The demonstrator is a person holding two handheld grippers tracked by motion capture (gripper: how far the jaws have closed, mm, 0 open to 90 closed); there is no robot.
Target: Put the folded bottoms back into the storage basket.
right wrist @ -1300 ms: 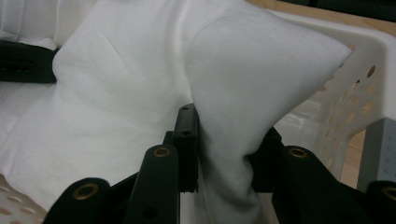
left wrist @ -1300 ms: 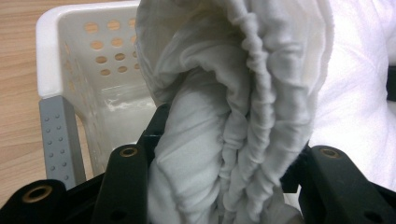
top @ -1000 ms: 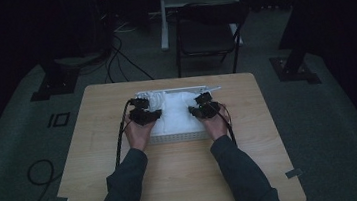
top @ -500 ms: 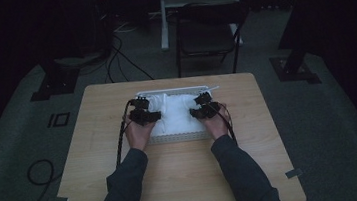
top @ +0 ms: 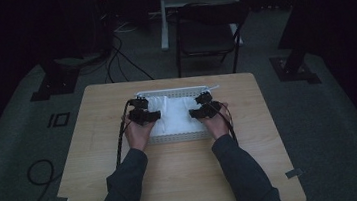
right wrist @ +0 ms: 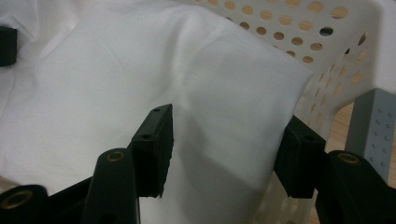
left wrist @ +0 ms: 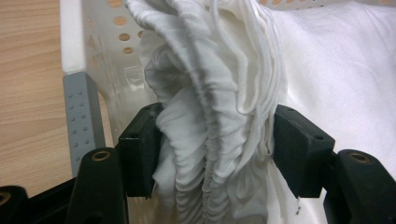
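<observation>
A white cloth (top: 175,115) is seen lying inside a white perforated basket (top: 180,137), which sits at the centre of the wooden counter (top: 185,180), toward its far edge. The left gripper (top: 151,115) is held over the basket's left end and the right gripper (top: 199,112) over its right end, w/ both forearms reaching in from the near edge. In the left gripper view, a bunched, gathered fold of the cloth (left wrist: 219,116) is seen standing between the two black jaws, w/ the pleated fabric filling the gap and touching both pads; those jaws have just been opening, and a firm squeeze is no longer evident, though contact at each side is kept. The basket wall (left wrist: 109,56) w/ its round holes and a grey corner post (left wrist: 84,116) are seen just beside the left jaw. In the right gripper view, the jaws are seen standing apart, having just been opening; flat, smooth cloth (right wrist: 154,74) lies beneath and between them, approx. free of the pads, w/ a clear gap at each side. The basket's perforated corner (right wrist: 322,51) and a grey post (right wrist: 373,126) are seen beside the right jaw. A chair (top: 209,32) is seen beyond the counter.
</observation>
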